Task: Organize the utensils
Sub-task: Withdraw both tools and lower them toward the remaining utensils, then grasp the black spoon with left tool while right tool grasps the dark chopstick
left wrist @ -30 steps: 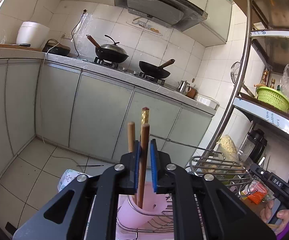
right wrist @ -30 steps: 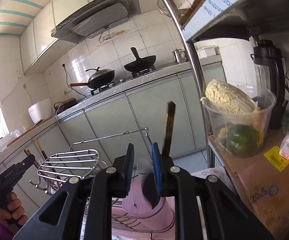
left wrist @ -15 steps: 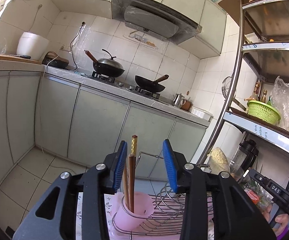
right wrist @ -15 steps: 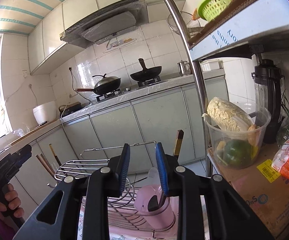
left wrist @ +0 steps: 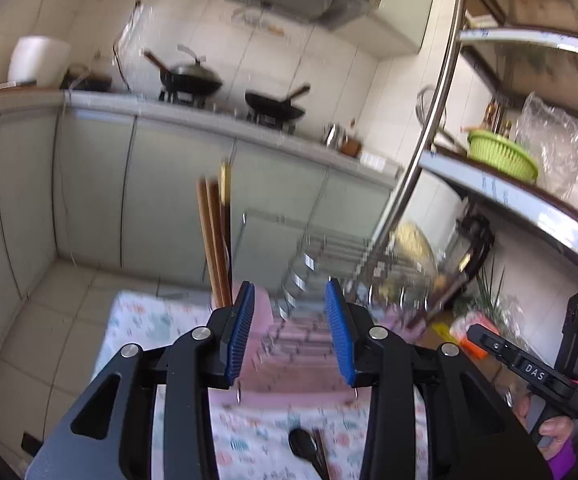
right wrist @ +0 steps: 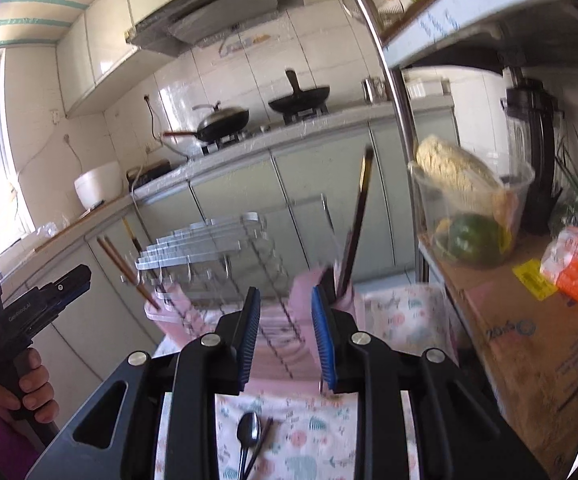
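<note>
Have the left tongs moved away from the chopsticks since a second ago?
Yes. The left tongs were shut on the wooden chopsticks in the pink holder; now they are open, pulled back and shifted right, with the chopsticks left standing in the holder.

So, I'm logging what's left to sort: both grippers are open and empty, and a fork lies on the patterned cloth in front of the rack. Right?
Not quite. It is a dark spoon, not a fork, lying on the cloth, as the right wrist view shows. Both the left gripper and right gripper are open and empty.
</note>
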A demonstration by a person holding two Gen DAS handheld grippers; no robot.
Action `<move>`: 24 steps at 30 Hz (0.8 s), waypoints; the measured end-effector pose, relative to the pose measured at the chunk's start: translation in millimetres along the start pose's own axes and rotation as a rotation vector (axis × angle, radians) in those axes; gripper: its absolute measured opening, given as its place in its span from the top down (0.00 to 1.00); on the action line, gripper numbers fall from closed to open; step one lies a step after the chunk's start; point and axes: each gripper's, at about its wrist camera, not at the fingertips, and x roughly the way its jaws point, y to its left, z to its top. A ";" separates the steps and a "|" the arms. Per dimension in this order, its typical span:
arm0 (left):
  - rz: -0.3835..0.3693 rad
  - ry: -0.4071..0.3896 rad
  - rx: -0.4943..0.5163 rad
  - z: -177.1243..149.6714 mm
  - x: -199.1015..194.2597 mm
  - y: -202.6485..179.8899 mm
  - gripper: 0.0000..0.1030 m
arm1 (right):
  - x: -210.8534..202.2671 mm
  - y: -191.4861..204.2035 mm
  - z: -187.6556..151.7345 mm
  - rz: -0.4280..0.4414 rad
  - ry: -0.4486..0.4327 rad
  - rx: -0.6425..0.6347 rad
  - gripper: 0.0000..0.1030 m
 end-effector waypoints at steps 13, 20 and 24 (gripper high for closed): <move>-0.033 0.574 -0.093 -99.0 82.6 -0.9 0.64 | 41.8 -24.2 -77.4 0.013 0.311 0.145 0.75; 0.002 0.776 -0.099 -131.7 118.7 -12.8 0.71 | 52.6 -35.8 -92.6 0.021 0.377 0.193 0.75; 0.047 0.851 -0.077 -145.2 137.0 -17.4 0.77 | 54.6 -44.1 -93.5 0.028 0.388 0.223 0.75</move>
